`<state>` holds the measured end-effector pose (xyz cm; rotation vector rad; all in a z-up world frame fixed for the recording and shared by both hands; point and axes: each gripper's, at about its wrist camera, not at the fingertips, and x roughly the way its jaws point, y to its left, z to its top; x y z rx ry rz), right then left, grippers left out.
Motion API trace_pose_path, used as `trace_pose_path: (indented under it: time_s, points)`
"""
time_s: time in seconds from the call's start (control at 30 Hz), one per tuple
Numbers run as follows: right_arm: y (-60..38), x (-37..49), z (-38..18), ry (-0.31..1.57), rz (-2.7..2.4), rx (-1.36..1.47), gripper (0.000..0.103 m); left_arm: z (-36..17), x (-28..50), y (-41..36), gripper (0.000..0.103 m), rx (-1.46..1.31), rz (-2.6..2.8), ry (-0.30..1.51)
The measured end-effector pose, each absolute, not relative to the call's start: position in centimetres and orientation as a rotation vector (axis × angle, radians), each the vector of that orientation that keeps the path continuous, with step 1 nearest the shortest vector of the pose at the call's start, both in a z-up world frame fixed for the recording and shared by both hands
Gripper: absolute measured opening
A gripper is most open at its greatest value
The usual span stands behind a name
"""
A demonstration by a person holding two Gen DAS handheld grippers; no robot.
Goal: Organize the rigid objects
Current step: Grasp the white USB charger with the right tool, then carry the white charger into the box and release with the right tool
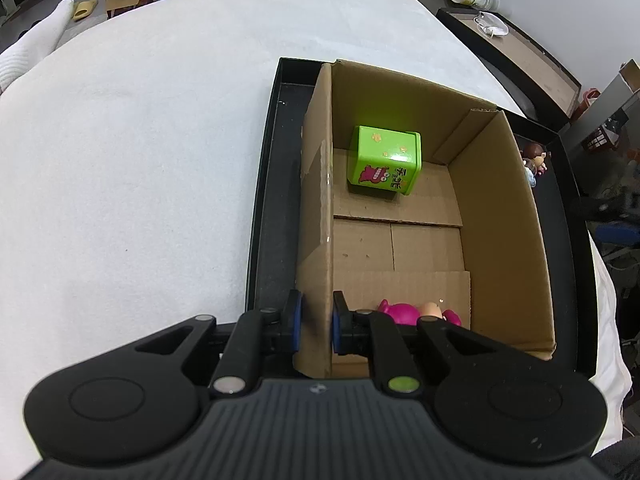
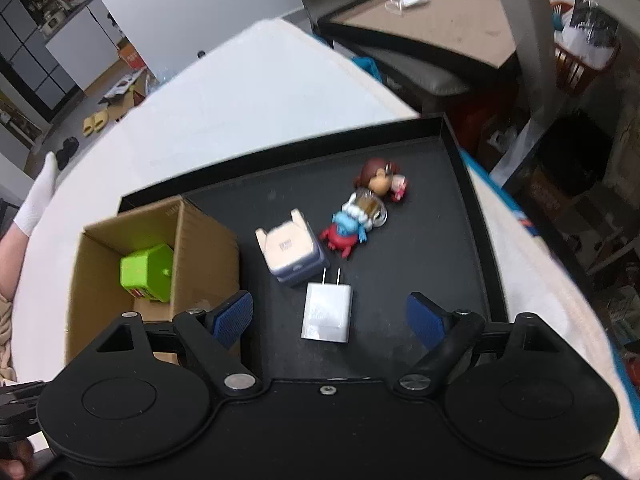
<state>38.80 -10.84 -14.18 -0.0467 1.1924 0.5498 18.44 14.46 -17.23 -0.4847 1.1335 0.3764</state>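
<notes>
While the left tongs (image 1: 316,322) pinch the near end of the box's (image 1: 504,216) left wall, blue pads pressed to either face of the cardboard, the right tongs (image 2: 330,320) hang wide open over the tray (image 2: 432,248). No earlier view to compare, so that is all on the jaws: nothing between the right pads but air, and the white charger (image 2: 327,312) lies on the tray floor straight below the gap, prongs pointing toward the tray's far edge.

Inside the box, a green tin (image 1: 384,160) sits against the far wall, tipped so its top faces the camera. A pink toy (image 1: 404,312) lies at the near wall, partly hidden behind the left tongs' linkage. The box itself stands in the left part of the black tray, and the tray rests on a white-covered counter (image 1: 140,140), toward its right edge.

Over in the right wrist view, the open stretch of tray to the right of the box holds the loose things. Just beyond the charger lies a cream and lilac block (image 2: 290,252) with two stubby legs pointing away. Beside it to the right, a red and blue crab toy (image 2: 344,232) touches a small clear piece, and a brown-haired figurine (image 2: 380,178) lies beyond that, toward the tray's far right corner.
</notes>
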Motion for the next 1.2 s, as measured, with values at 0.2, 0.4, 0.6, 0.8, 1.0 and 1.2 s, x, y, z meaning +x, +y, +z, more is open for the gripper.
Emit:
trace_pose_path:
  time_s: [0.2, 0.4, 0.6, 0.8, 1.0, 1.2]
  points:
    - [-9.0, 39.0, -17.0, 1.233, 0.521, -0.080, 0.082, -17.3, 18.5, 14.5, 0.013, -0.484, 0.374, 1.140]
    - [-7.1, 39.5, -19.2, 1.266, 0.484, -0.117, 0.079, -17.3, 18.5, 14.5, 0.013, -0.485, 0.372, 1.141]
    - [-6.2, 39.5, -21.3, 1.315, 0.451, -0.176, 0.037, -17.4, 18.4, 14.7, 0.013, -0.502, 0.369, 1.139]
    - [-7.6, 39.2, -19.7, 1.302, 0.440, -0.123, 0.036, -17.4, 18.3, 14.7, 0.013, -0.498, 0.369, 1.134]
    - [-8.8, 38.4, -17.2, 1.267, 0.452, -0.106, 0.036, -17.4, 18.3, 14.8, 0.013, -0.494, 0.366, 1.131]
    - [-8.2, 38.0, -14.1, 1.215, 0.478, -0.109, 0.036, -17.4, 18.2, 14.7, 0.013, -0.498, 0.364, 1.127]
